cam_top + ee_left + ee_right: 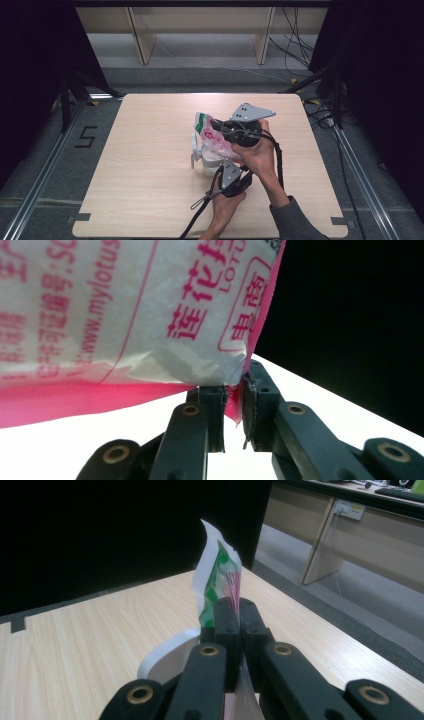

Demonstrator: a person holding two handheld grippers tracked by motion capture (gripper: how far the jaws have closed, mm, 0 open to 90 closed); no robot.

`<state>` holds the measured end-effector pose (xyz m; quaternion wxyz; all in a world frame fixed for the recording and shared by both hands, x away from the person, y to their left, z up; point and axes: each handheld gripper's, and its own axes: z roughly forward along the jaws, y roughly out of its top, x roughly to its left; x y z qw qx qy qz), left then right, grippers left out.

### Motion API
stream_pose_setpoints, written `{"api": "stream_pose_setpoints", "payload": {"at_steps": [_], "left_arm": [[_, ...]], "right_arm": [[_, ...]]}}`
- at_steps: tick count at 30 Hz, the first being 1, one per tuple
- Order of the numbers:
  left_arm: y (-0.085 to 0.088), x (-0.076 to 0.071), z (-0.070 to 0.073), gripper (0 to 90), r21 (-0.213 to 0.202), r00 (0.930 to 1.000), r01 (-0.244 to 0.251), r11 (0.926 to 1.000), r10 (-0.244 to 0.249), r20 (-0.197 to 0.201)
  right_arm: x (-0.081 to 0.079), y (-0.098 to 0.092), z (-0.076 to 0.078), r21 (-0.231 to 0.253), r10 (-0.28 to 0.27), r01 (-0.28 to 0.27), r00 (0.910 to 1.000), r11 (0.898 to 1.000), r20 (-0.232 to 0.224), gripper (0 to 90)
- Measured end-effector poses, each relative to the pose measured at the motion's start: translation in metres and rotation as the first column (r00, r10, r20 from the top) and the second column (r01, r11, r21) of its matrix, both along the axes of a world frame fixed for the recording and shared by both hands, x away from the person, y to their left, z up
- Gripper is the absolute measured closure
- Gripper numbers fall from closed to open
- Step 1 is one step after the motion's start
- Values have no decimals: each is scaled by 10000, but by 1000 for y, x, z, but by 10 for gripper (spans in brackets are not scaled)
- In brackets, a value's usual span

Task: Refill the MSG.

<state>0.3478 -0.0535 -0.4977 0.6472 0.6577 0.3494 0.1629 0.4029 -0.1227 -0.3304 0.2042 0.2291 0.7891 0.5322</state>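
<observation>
Plastic bag [214,137] is pinched by both the left claw [231,405] and right claw [239,611], each clenched on its edge.

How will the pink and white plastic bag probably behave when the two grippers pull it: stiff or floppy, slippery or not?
The plastic bag looks thin and crinkled, so it is probably floppy and light. The left gripper pinches only a corner, and the film seems glossy, so it may slip. Clamped in the right gripper, its edge curls, so it likely bends easily.

The bag's [125,315] red print ran off the picture's edges, and hands hid the white cup [200,157] beneath it
</observation>
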Motion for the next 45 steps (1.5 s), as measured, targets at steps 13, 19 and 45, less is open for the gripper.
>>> {"api": "stream_pose_setpoints", "payload": {"at_steps": [13, 19, 45], "left_arm": [[5, -3, 1, 798, 478, 9998, 177, 9987, -181, 85], [8, -6, -1, 798, 519, 9998, 159, 9985, -164, 96], [30, -17, 2, 783, 1572, 9979, -70, 9875, -33, 651]], "right_arm": [[-9, -18, 8, 555, 229, -225, 9997, 9982, -65, 900], [-13, -26, 9, 675, 366, -359, 9993, 9971, -93, 900], [-31, -55, 17, 1589, 659, -649, 9978, 9852, -10, 900]]}}
